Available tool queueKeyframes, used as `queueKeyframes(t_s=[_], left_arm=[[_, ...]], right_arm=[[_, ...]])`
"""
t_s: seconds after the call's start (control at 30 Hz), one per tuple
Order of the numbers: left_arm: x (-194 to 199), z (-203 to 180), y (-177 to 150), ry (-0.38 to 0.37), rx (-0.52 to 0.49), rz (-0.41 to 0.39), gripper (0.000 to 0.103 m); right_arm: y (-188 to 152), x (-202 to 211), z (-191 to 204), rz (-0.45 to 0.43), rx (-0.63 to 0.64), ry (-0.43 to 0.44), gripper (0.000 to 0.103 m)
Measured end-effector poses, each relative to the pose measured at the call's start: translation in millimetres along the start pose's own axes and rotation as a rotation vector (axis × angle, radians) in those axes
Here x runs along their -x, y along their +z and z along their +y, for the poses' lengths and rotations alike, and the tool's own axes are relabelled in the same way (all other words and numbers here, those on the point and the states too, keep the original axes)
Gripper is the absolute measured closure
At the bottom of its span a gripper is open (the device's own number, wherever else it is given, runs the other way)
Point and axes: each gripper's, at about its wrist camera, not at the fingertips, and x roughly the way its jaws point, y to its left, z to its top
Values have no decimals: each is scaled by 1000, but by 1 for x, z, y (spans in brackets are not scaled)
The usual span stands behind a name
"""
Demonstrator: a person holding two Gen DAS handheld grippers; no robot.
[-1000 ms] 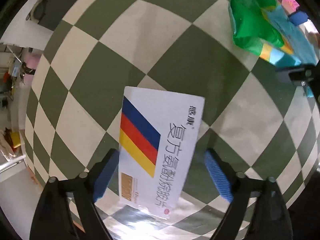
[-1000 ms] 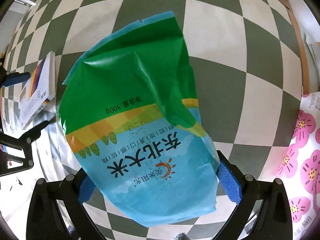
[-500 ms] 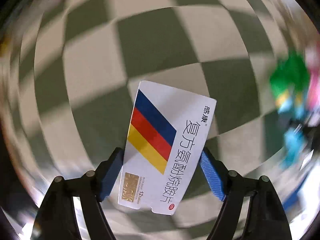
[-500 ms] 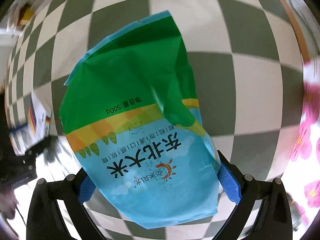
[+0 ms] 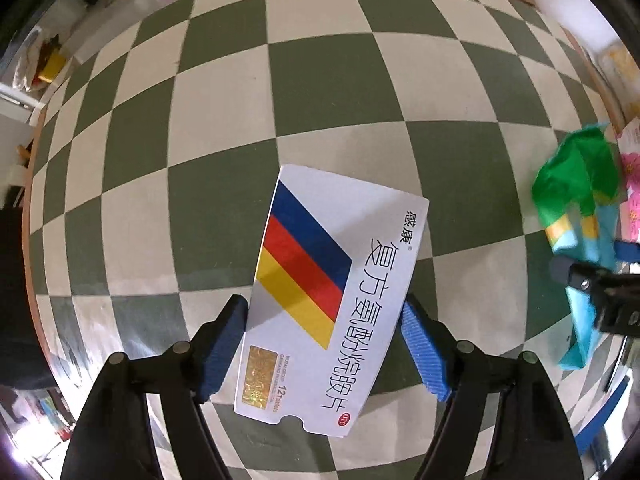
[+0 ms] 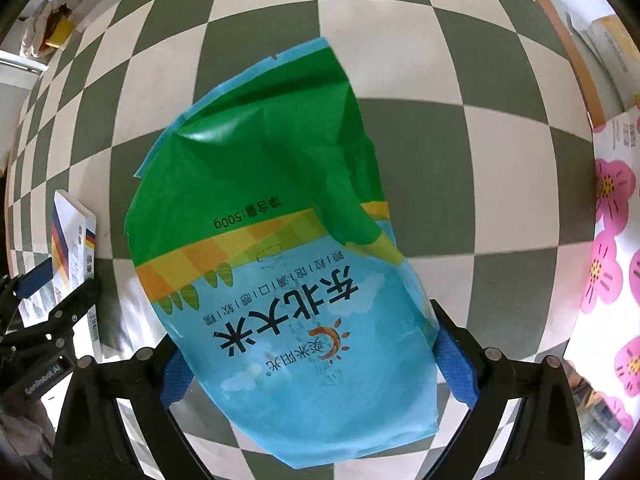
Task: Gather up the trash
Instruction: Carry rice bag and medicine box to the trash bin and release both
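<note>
A white medicine box (image 5: pixel 332 300) with blue, red and yellow stripes hangs over the checkered floor between the blue pads of my left gripper (image 5: pixel 322 320), which press on both its long edges. My right gripper (image 6: pixel 312 356) holds a crumpled green and blue rice bag (image 6: pixel 280 240) across its width. Its jaws are closing, with the pads against the bag's edges. The left wrist view has the rice bag (image 5: pixel 576 184) and right gripper (image 5: pixel 600 300) at its right edge. The medicine box (image 6: pixel 72 236) and left gripper (image 6: pixel 44 292) sit at the left edge of the right wrist view.
Green and cream checkered floor (image 5: pixel 332 80) fills both views. A white sheet with pink flowers (image 6: pixel 608 240) lies at the right. A cardboard box (image 6: pixel 612 40) stands beyond a wooden strip at the upper right. Household clutter (image 5: pixel 44 60) lines the far left.
My left gripper's jaws closed onto the medicine box, and the hand rolled and moved, so the rice bag shifted from top right to the right edge. The right gripper turned slightly with the bag.
</note>
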Motion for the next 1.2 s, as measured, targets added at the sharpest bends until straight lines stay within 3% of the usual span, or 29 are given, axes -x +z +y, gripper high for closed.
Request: queueKeyframes(t_s=[0.3,0.33,0.43,0.47,0.53,0.67,0.77,0.93,1.03,1.2], left_arm=[[48,-6,-48,20,60,-136,28],[66,17,-41,15,68,-144,28],[84,41,-81,-7,100,-184,28],[86,86,-63,-13,105,-196,28],[94,97,-69,-22,114,-222,28],[145,173,-94,-42,118,-282,28],[161,192,-137,-54,102,-317,28],[182,218,-221,-101,66,-357,28],[186,234,-272,-150,48,-347,28],[158,262,-352,-230,96,-230,28]], right_arm=[[-34,39,-5,-93,-57,27,6],[-41,46,-6,-103,-70,40,6],[-62,63,-7,-132,-93,62,6],[-68,68,-5,-141,-97,68,6],[-90,84,-1,-172,-104,78,6],[-159,103,17,-238,-102,86,6],[-210,115,41,-286,-110,97,6],[-330,137,66,-353,-159,100,6],[-387,126,94,-357,-196,114,6],[-497,100,111,-279,-242,158,6]])
